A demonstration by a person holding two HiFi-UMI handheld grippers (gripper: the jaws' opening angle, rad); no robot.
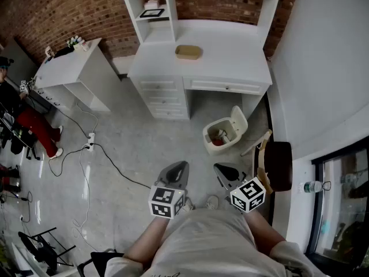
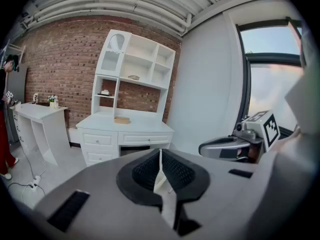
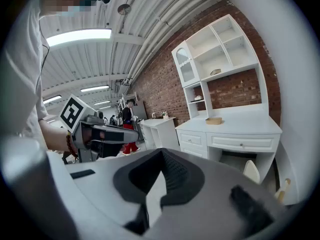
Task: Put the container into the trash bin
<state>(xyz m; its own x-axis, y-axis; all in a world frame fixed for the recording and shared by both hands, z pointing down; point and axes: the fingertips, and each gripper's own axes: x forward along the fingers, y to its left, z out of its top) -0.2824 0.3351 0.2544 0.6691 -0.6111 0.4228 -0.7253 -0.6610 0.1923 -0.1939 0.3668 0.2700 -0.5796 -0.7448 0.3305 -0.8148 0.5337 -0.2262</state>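
left gripper [image 2: 160,170]: jaws together, empty
right gripper [image 3: 159,176]: jaws together, empty
container [image 1: 188,52]: on desk [image 1: 230,56], well apart from both
handling: probably light, stiff, shallow; pinch one rim wall
trash bin [image 1: 210,146]: floor, lid up

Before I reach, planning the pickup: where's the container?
Head view, upper middle: the container lies on the white desk, beneath the shelves, beyond the trash bin.

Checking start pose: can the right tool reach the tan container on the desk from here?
Probably not: the right tool hangs shut near the body, the container sits far off; open floor between.
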